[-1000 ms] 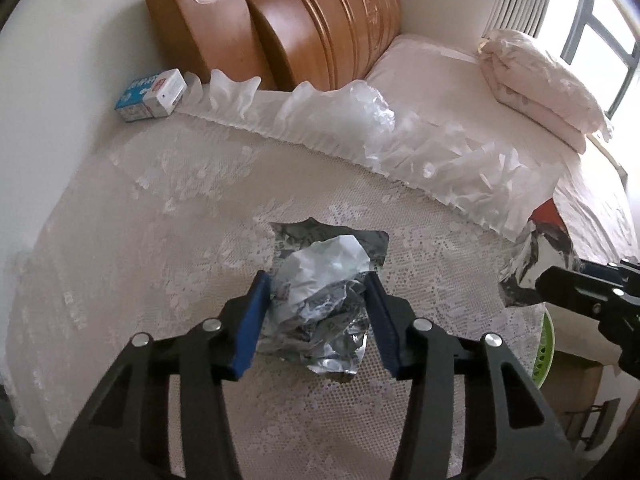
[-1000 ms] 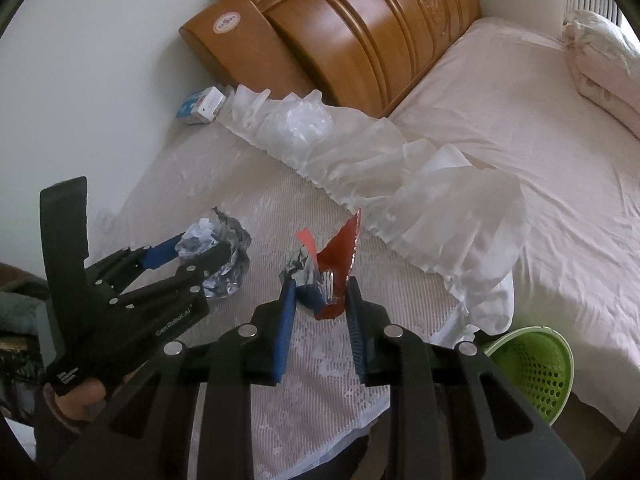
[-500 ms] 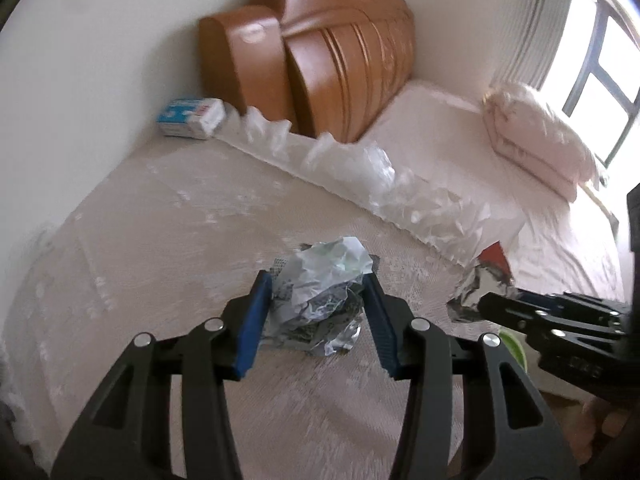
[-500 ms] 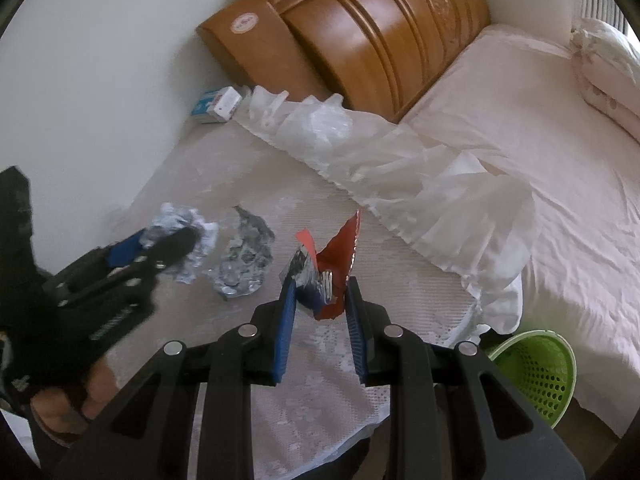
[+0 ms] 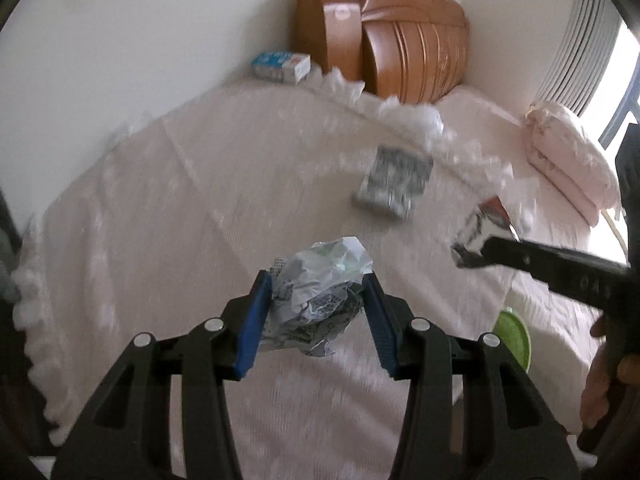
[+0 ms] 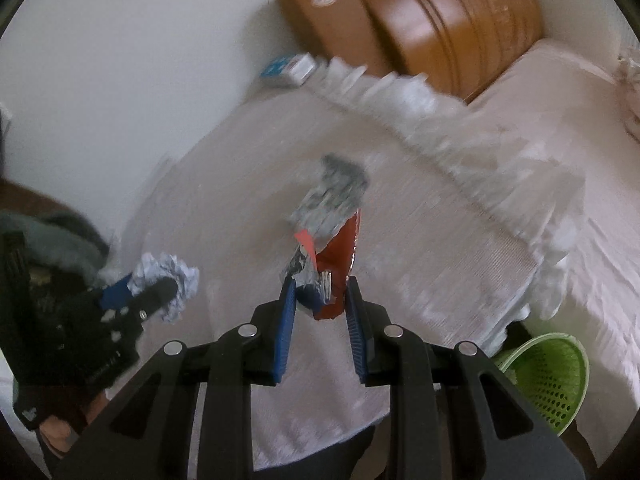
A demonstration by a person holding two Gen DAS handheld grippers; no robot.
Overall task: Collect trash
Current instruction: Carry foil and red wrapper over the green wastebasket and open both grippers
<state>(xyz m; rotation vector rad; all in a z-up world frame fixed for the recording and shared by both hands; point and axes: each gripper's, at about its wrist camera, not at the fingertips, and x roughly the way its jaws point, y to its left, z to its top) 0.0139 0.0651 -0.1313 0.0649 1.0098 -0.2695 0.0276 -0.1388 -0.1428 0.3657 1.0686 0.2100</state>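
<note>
Left gripper (image 5: 318, 300) jaws clamp a crinkled foil-and-plastic wad (image 5: 320, 288) above the lace-covered bench (image 5: 180, 208); right gripper (image 6: 320, 300) jaws pinch a glossy red wrapper (image 6: 336, 264) upright.

Count's pretty short: three bits of trash, namely one crumpled wad (image 5: 320, 280), one red wrapper (image 6: 336, 264) and one flat foil packet (image 5: 394, 182). Two claws, left (image 5: 316, 312) and right (image 6: 320, 312). One green basket (image 6: 550, 376), one blue-and-white box (image 5: 282, 66), one folded quilt (image 5: 568, 160).
</note>
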